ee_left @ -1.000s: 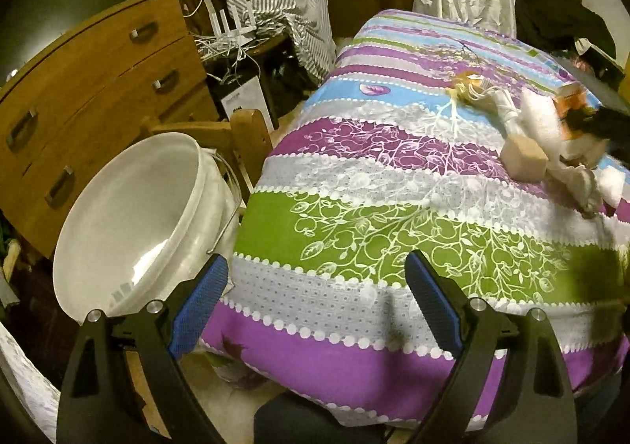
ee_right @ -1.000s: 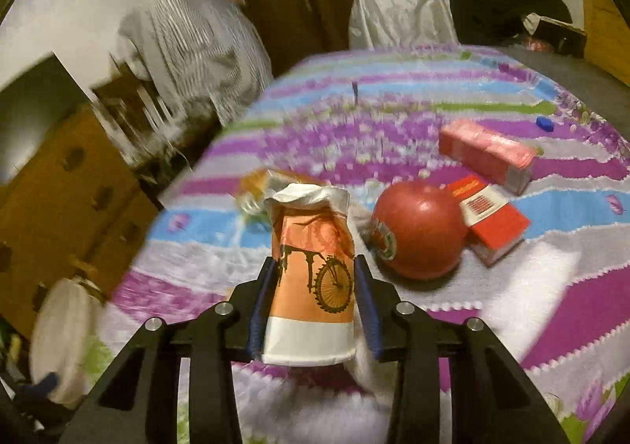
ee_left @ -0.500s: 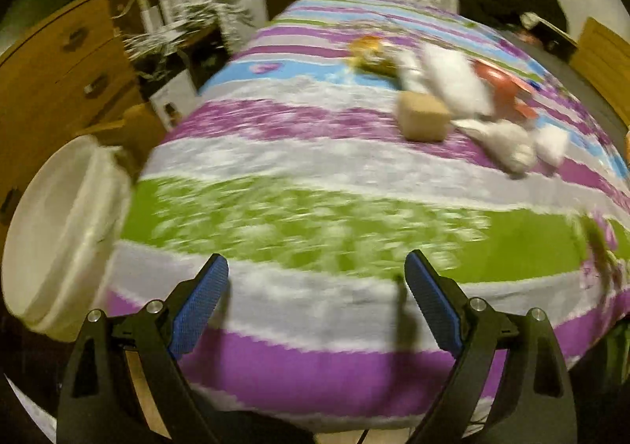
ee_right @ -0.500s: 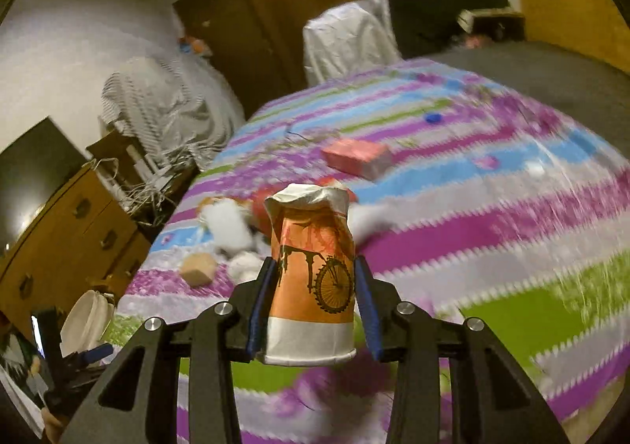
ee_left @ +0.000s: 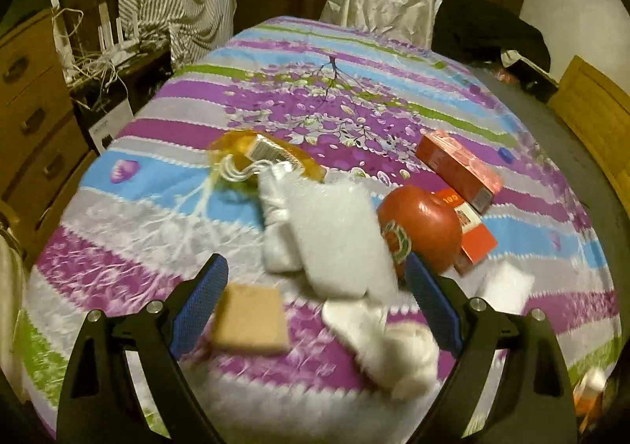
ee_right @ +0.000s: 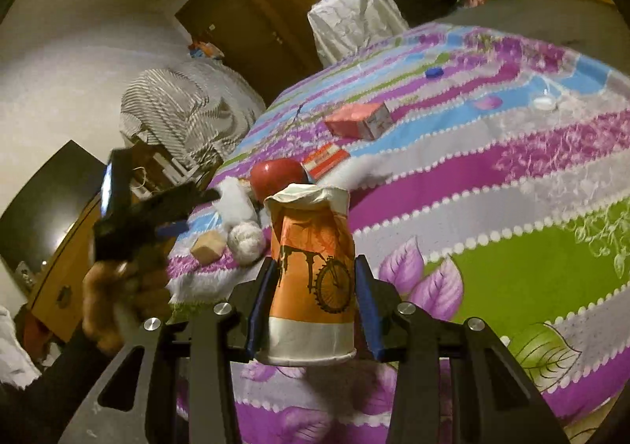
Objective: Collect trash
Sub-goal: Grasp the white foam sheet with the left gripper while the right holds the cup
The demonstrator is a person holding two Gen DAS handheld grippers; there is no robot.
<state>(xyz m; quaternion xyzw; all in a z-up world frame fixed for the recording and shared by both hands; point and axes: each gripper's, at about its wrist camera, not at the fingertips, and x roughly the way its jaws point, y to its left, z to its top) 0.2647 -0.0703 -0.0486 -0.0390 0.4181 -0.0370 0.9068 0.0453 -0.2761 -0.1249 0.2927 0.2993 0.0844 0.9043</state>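
My right gripper (ee_right: 313, 310) is shut on an orange paper cup with a bicycle print (ee_right: 311, 278), held above the bed's near edge. My left gripper (ee_left: 317, 310) is open and empty, just above a trash pile on the bedspread: a tan block (ee_left: 250, 320), white crumpled tissue (ee_left: 393, 345), white bubble wrap (ee_left: 334, 239), a red round object (ee_left: 423, 231), a red carton (ee_left: 470, 235), a pink box (ee_left: 456, 164) and a yellow wrapper (ee_left: 260, 150). The left gripper also shows in the right wrist view (ee_right: 169, 215), over the pile.
The striped bedspread (ee_left: 275, 62) covers the bed. A wooden dresser (ee_left: 31, 121) stands to the left, with cables and striped clothing behind. A white bag (ee_left: 382, 7) sits at the bed's far end. A blue cap (ee_right: 434, 71) and a white lid (ee_right: 545, 102) lie on the bed.
My left gripper has swung from the white bucket and bed edge to over the trash pile. My right gripper has pulled back from the pile and lifted, still holding the cup.
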